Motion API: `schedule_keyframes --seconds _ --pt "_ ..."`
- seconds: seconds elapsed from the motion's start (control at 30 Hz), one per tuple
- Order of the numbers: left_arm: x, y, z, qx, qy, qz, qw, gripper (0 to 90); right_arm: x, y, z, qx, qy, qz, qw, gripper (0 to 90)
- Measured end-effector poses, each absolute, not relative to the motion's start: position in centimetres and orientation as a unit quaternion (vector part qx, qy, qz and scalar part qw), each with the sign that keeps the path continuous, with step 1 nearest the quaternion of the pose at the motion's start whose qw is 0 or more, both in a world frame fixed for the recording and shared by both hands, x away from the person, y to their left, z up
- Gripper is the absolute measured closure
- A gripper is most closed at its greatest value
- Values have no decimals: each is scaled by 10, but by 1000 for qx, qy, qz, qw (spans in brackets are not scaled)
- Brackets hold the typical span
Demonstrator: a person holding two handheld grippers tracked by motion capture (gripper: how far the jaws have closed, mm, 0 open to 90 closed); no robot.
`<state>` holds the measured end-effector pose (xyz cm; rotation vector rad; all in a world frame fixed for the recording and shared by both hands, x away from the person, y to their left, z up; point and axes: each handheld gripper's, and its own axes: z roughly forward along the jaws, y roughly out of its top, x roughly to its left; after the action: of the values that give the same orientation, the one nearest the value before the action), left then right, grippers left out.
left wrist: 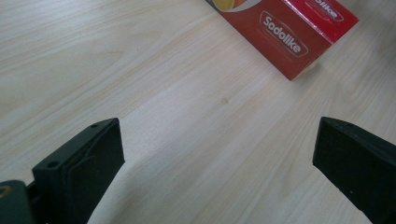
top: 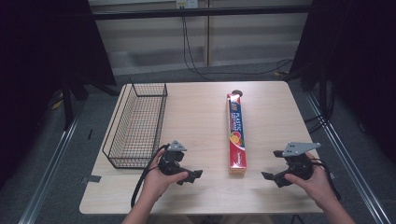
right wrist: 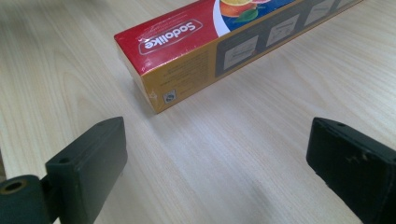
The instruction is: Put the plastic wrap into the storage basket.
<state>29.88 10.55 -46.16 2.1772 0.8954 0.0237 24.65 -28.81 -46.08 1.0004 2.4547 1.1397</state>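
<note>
While flanking the red box at frame centre, holding left gripper and right gripper jaws apart; wire basket sitting left.

basket: left side of table (black wire) | wrap box: lying lengthwise, right of centre

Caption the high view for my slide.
Two open grippers, left and right, flank a red box beside a wire basket.

Even bright light, soft shadows, dark surroundings
</note>
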Motion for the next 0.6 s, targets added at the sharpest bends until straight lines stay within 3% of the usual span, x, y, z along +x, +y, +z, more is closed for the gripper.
schedule_keyframes --seconds 0.33,0.5,0.6 --pt "306 93 -454 854 360 6 375 19 250 -286 -463 349 840 391 141 114" --pt "309 83 -450 854 361 -2 374 19 251 -280 -463 358 832 399 145 236" --pt "313 74 -446 856 359 -3 372 19 251 -274 -465 351 836 400 136 385"
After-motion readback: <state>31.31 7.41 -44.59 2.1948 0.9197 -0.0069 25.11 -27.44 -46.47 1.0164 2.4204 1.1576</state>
